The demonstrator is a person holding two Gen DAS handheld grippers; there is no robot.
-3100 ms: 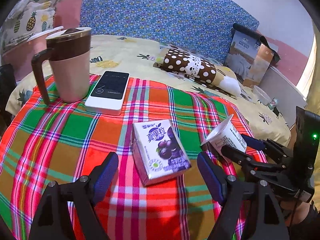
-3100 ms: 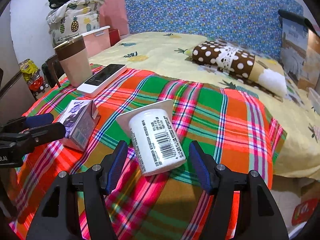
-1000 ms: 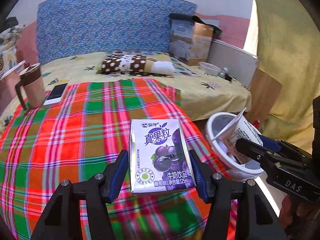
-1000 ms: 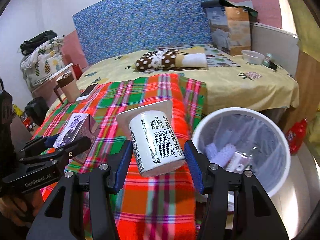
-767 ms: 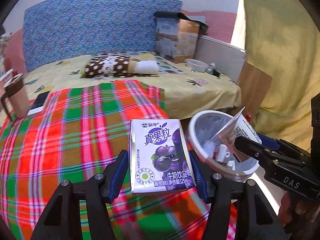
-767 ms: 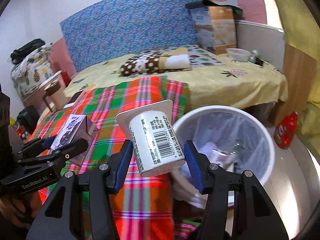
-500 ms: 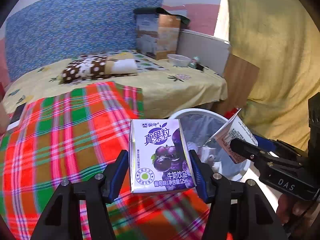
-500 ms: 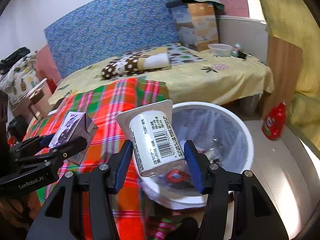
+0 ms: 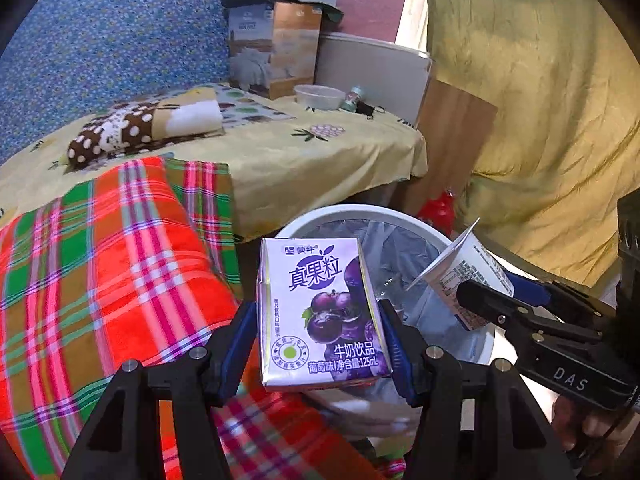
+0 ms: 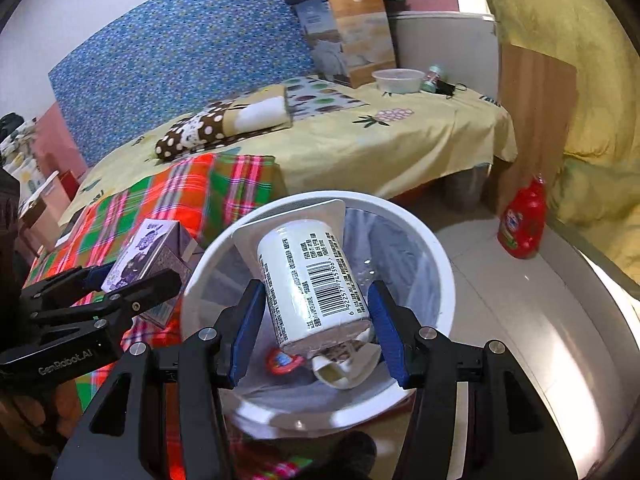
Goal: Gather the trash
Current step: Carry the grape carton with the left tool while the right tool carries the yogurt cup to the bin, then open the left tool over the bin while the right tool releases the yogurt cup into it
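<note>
My left gripper (image 9: 322, 336) is shut on a purple grape milk carton (image 9: 320, 312) and holds it in the air at the near rim of a white trash bin (image 9: 352, 213). My right gripper (image 10: 314, 314) is shut on a white yogurt cup (image 10: 308, 276) and holds it over the open bin (image 10: 444, 280), which is lined with a clear bag and has trash at its bottom. The carton (image 10: 156, 250) and left gripper show at the left in the right wrist view. The cup (image 9: 460, 264) and right gripper show at the right in the left wrist view.
A plaid cloth (image 9: 100, 264) covers the table beside the bin. Behind it is a bed with a yellow sheet (image 9: 300, 152) and a dotted pillow (image 9: 132, 132). A red bottle (image 10: 522, 224) stands on the floor by a wooden board (image 10: 536, 112). A yellow curtain (image 9: 540, 100) hangs at right.
Both grippers took hold of their items on the table, lifted them and carried them right, off the plaid cloth. The yogurt cup is now over the bin and the carton at its rim.
</note>
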